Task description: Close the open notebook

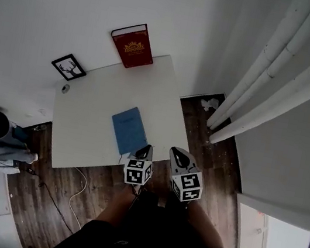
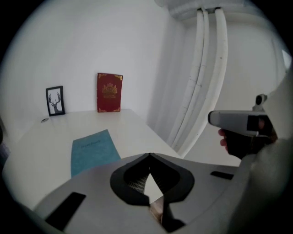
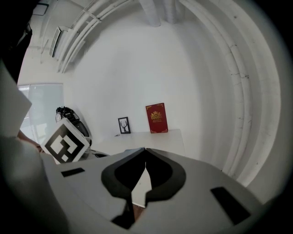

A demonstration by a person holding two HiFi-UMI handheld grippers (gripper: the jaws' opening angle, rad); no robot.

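Left gripper view is showing the left gripper pressing its jaws together on nothing; the right gripper is doing likewise. Just beyond, the notebook is lying closed on the table, long axis pointing toward the far wall.

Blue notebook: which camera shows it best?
Head view: the whole closed blue notebook lies flat on the table, unobstructed. Left gripper view shows it obliquely, near edge hidden by the left tool. Right gripper view doesn't show it.
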